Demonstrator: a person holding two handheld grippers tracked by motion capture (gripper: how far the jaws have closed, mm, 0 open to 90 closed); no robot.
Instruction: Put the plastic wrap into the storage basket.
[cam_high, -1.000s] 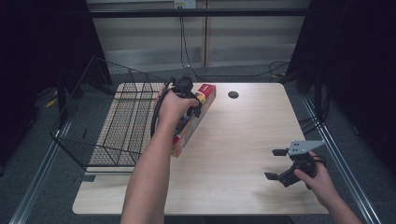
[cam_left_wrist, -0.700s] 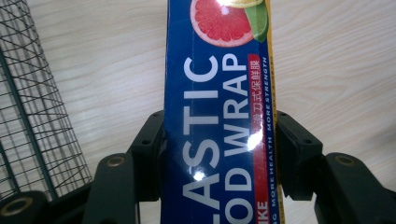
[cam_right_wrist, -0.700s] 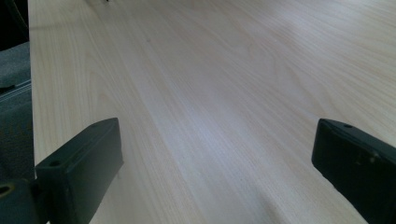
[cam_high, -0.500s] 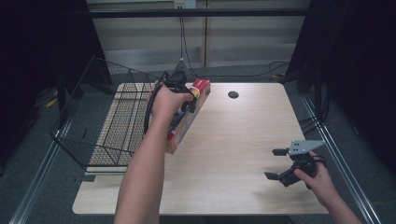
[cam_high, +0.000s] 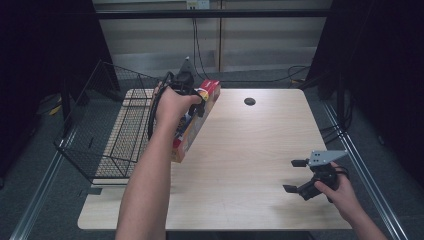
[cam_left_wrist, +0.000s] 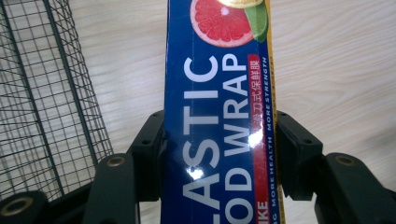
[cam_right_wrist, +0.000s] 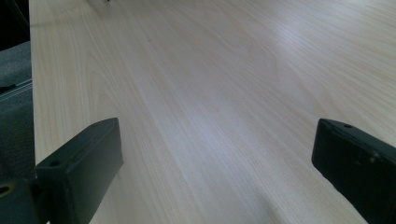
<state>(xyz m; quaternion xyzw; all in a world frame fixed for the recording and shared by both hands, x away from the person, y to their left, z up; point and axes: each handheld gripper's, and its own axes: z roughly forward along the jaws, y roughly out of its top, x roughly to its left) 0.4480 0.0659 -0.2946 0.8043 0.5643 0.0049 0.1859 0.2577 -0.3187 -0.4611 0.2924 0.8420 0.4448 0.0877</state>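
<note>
Left tool (cam_high: 192, 102) is clamped across the long blue-and-red plastic wrap carton (cam_high: 196, 120), held tilted above the pale wooden surface (cam_high: 240, 150), right at its left edge beside the black wire basket (cam_high: 107, 130). Right tool (cam_high: 299, 176) rests near the right front corner, jaws spread wide, with bare wood all around.

Over the wooden table (cam_high: 250, 150), the left gripper (cam_high: 192, 102) holds a long red and blue box (cam_high: 197, 122) lifted beside the wire basket (cam_high: 107, 135), while the right gripper (cam_high: 299, 176) rests spread near the table's right front corner.
</note>
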